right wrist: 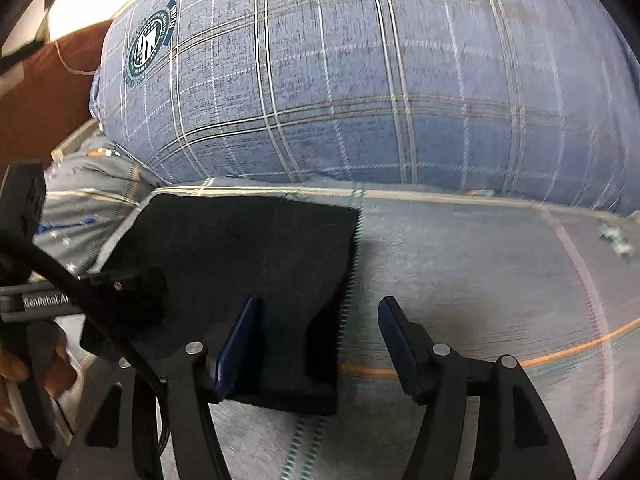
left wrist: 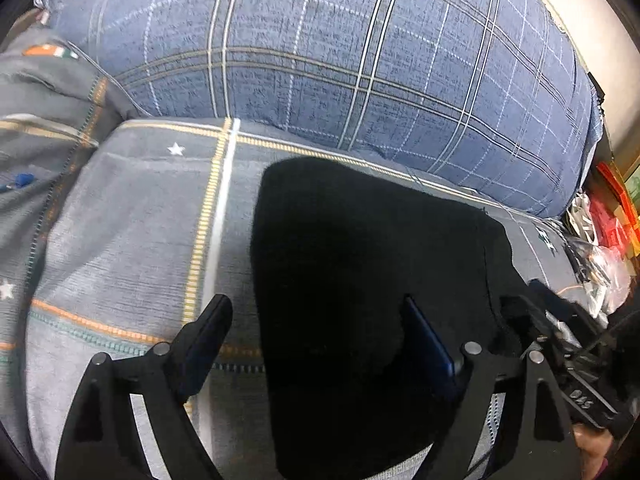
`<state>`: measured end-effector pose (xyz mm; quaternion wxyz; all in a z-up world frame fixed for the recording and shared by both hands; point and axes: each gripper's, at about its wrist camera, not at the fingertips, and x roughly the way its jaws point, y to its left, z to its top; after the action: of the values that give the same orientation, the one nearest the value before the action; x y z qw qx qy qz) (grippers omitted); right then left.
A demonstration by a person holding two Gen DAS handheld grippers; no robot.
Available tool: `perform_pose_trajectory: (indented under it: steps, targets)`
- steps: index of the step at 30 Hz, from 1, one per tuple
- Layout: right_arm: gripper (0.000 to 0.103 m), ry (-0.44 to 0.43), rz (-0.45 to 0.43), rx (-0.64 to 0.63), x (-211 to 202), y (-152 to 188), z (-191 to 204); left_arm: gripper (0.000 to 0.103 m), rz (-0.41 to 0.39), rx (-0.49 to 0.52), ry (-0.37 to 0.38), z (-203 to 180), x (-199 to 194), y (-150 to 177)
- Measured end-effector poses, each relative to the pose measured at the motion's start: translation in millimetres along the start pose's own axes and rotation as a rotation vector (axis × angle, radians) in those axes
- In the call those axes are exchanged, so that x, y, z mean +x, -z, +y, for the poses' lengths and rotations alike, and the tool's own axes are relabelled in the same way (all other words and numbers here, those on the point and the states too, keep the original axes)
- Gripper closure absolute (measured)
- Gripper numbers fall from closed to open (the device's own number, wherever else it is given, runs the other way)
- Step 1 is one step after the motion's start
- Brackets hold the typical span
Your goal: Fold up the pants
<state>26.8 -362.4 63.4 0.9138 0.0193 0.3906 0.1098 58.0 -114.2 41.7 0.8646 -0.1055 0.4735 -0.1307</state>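
Pants (left wrist: pixel 360 280) lie in a compact dark rectangle on the bed (left wrist: pixel 132 220), just ahead of both tongs. Left tongs (left wrist: pixel 320 340) gape open over the near edge, right tongs (right wrist: pixel 320 344) open too, gripping nothing. Folding looks nearly finished, perhaps only smoothing left.

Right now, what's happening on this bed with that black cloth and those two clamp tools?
A person is folding black pants on a grey patterned bedsheet, with a handheld gripper in each hand. The pants lie flat as a compact dark rectangle in front of a blue plaid pillow. The left gripper and right gripper hover at its near edge, jaws open, gripping nothing.
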Motion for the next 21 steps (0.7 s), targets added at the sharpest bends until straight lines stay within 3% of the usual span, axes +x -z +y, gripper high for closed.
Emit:
perform_pose_trajectory:
  steps: [9, 17, 21]
  targets:
    - [0.03, -0.064, -0.042, -0.001, -25.1, -5.6, 16.5, 0.017, -0.077, 0.041, -0.105, -8.3, -29.4, 6.3]
    - [0.027, -0.069, -0.028, -0.013, -25.1, 0.7, 31.6, 0.017, -0.159, 0.076, -0.176, -11.7, -55.7, 17.7]
    - [0.026, -0.058, -0.066, -0.058, -37.8, 0.1, 43.0, 0.017, -0.179, 0.071, -0.201, -9.1, -60.1, 23.0]
